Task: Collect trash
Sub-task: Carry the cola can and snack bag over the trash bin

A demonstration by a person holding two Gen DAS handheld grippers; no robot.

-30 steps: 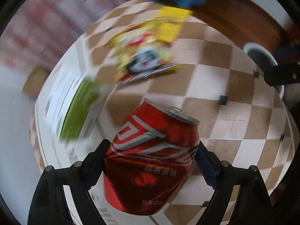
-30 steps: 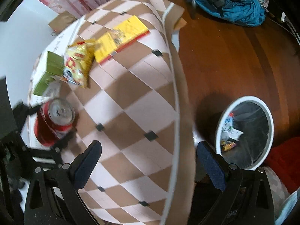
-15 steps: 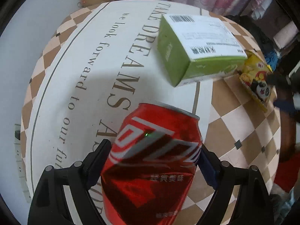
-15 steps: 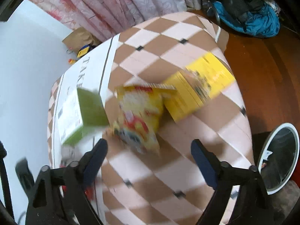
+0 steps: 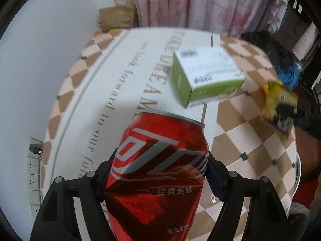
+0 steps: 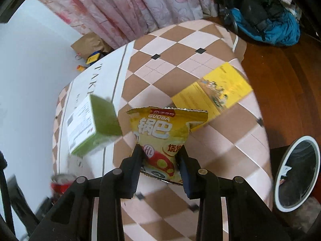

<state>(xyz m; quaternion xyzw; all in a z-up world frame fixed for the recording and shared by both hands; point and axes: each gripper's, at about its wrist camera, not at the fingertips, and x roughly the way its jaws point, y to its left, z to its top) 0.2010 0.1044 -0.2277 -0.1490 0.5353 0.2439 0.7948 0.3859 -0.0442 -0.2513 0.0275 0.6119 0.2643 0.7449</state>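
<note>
Red, dented aluminium drink can [image 5: 160, 172] with white lettering, clamped between the two black fingers of the left gripper [image 5: 160, 170]; the jaws press its left and right sides and the can stands upright, top rim away from the camera, above the white lettered panel of the checkered brown-and-pink tablecloth [image 5: 248, 132]. Beyond the can lies a green-and-white cardboard box [image 5: 206, 80] with a printed label on its top face, resting on the cloth near the border between white panel and checks. In the right wrist view the right gripper [image 6: 160, 156] has its jaws drawn in on the lower part of a yellow crinkled snack bag [image 6: 164, 136] marked "GUOBA"; the fingers touch the bag on both sides. Whether the bag is lifted off the cloth cannot be told. Just behind the bag, a flat yellow packet [image 6: 216, 92] lies on the checks, blurred. The green box sits to the left of the bag, apart from it. The red can appears again at the lower left edge of this view, blurred. On the brown wooden floor [image 6: 280, 76] to the right of the table stands a round white-rimmed bin [image 6: 280, 170] with a dark liner and some scraps inside. A blue-and-black bundle of cloth [image 6: 266, 20] lies on the floor farther back, before pink floral curtains [image 6: 140, 4].
</note>
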